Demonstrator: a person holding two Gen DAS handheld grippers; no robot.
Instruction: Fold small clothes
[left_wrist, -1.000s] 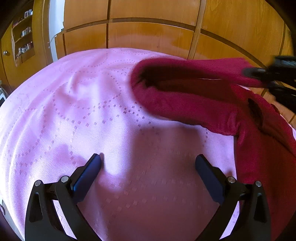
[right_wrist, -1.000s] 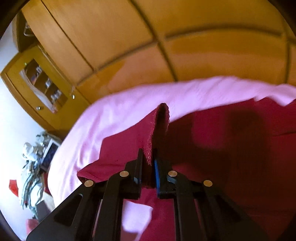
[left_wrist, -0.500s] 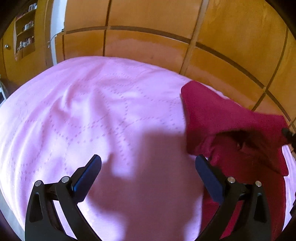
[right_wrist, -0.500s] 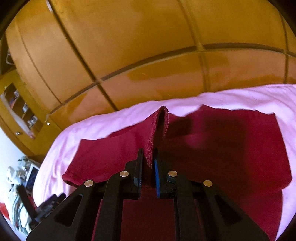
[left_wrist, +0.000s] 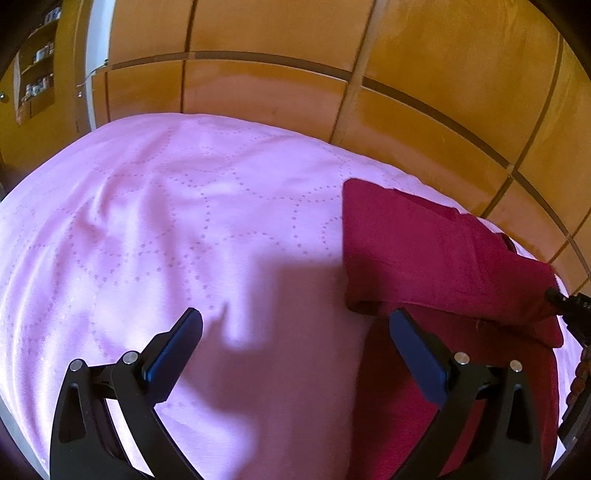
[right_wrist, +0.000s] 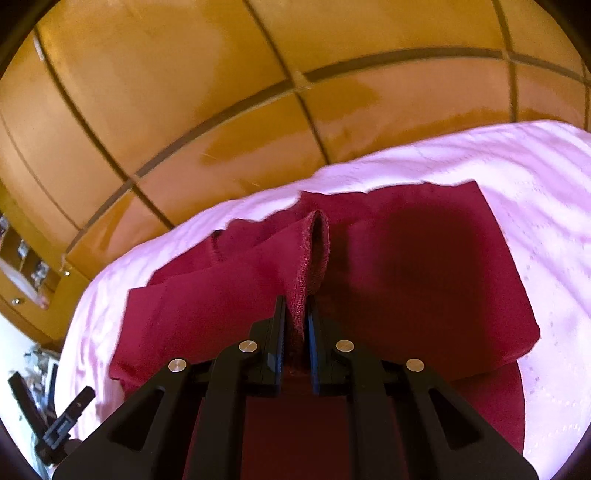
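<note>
Where pinched: nubby crimson garment (right_wrist: 424, 266) ridge.

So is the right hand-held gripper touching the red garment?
Touching: the right wrist view shows the right hand-held gripper pinching a fold of the red garment.

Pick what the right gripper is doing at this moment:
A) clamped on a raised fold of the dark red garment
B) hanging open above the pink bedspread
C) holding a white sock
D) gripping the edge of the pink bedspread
A: in the right wrist view the right gripper has its jaws nearly together on a ridge of the dark red garment, which lies on the pink bedspread.
</note>
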